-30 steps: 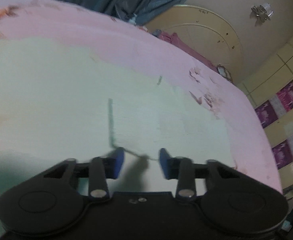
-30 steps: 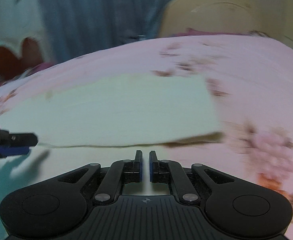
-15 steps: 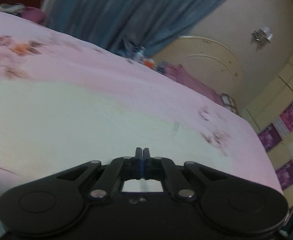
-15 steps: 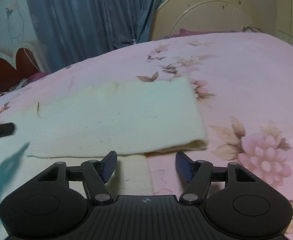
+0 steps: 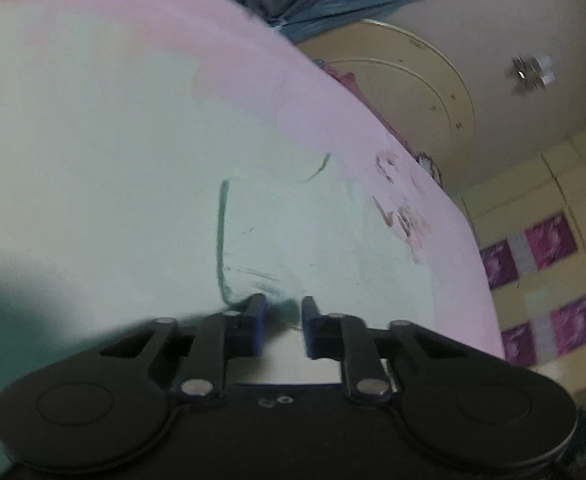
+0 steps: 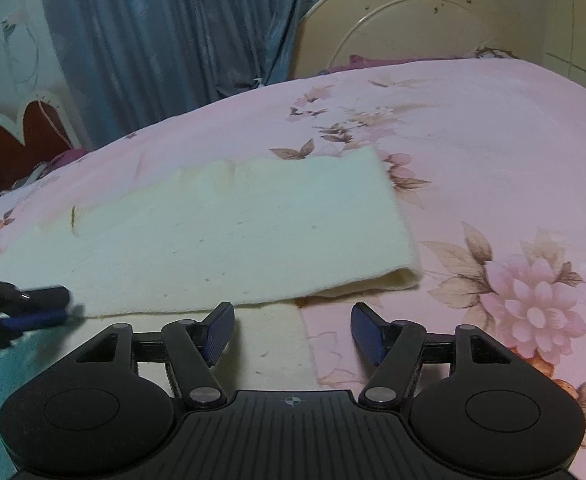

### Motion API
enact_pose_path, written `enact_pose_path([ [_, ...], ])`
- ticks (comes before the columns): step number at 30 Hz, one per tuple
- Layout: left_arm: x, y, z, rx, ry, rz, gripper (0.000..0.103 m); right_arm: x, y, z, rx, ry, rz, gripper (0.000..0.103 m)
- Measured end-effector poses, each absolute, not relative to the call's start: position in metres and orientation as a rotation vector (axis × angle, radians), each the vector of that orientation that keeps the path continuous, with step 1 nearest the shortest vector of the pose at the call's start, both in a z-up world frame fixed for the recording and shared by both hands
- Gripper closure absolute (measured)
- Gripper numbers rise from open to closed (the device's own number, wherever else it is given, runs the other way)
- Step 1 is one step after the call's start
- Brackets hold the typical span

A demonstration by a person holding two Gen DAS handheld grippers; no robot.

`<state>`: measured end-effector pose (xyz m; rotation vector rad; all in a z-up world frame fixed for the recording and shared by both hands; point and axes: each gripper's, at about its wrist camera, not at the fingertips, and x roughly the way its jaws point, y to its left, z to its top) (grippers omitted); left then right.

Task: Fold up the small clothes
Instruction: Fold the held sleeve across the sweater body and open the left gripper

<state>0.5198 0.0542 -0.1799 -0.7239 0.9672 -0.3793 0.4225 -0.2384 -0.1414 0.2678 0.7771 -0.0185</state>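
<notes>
Hovering right gripper (image 6: 293, 314): low over the near edge of the cloth. Its jaws are spread wide, having just opened, with nothing between them.
Left gripper (image 5: 284, 304): jaws a narrow gap apart, having just been opening, down at the cloth's near left edge. A dark teal smudge sits between the tips. Blur hides whether it is shadow or fabric, and whether the pads touch the cloth.
Cloth (image 6: 233, 240): cream, lying flat on the bed just ahead of both grippers and folded over on itself.
Long axis: runs left to right across the right wrist view, with the right end a little farther away.
Fold: a rounded doubled edge closes the right end. A lower layer sticks out toward the right gripper beneath the top layer's near edge.
Hidden or unclear: the cloth's left end runs out of frame behind the blurred left gripper. In the left wrist view the cloth is a washed-out pale sheet with thin dark lines on it, whether seams or threads I cannot tell.
Bed (image 6: 493, 140): pink sheet with flower prints, stretching away beyond the cloth.
Headboard (image 6: 413, 20): cream and arched, at the far end of the bed.
Curtain (image 6: 153, 40): blue, hanging behind the bed.
</notes>
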Motion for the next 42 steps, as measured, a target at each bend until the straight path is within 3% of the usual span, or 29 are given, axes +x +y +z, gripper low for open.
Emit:
enact_pose_path([
  [3,0.525,0.054,-0.192,-0.811,0.957,-0.372,0.099,0.421,-0.242,-0.141,0.277,0.779,-0.035,0.038],
  [7,0.519,0.055,-0.185,-0.769,0.967,-0.362,0.096,0.421,-0.243,-0.143,0.293,0.783,-0.046,0.038],
  [10,0.503,0.057,-0.172,-0.737,0.94,-0.334,0.056,0.421,-0.242,-0.143,0.296,0.783,-0.041,0.038],
  [11,0.499,0.058,-0.171,-0.758,0.923,-0.323,0.037,0.421,-0.242,-0.144,0.297,0.785,-0.039,0.038],
  [12,0.496,0.057,-0.171,-0.788,0.902,-0.313,0.028,0.422,-0.241,-0.145,0.297,0.785,-0.038,0.038],
  [13,0.497,0.055,-0.173,-0.812,0.892,-0.305,0.027,0.422,-0.241,-0.145,0.297,0.786,-0.037,0.038],
  [17,0.502,0.051,-0.18,-0.888,0.87,-0.269,0.029,0.422,-0.241,-0.144,0.294,0.787,-0.036,0.038],
  [19,0.503,0.053,-0.182,-0.909,0.842,-0.254,0.037,0.421,-0.24,-0.143,0.291,0.784,-0.032,0.038],
  [21,0.506,0.056,-0.188,-0.933,0.823,-0.242,0.059,0.42,-0.241,-0.142,0.288,0.782,-0.031,0.038],
  [24,0.51,0.067,-0.201,-1.01,0.811,-0.218,0.08,0.419,-0.242,-0.141,0.291,0.782,-0.033,0.038],
  [25,0.511,0.068,-0.203,-1.023,0.809,-0.221,0.081,0.419,-0.243,-0.141,0.292,0.78,-0.034,0.038],
  [27,0.516,0.067,-0.203,-1.0,0.81,-0.229,0.094,0.418,-0.243,-0.14,0.296,0.778,-0.036,0.038],
  [42,0.509,0.136,-0.152,-0.797,0.694,-0.181,0.096,0.428,-0.236,-0.148,0.275,0.794,-0.03,0.038],
])
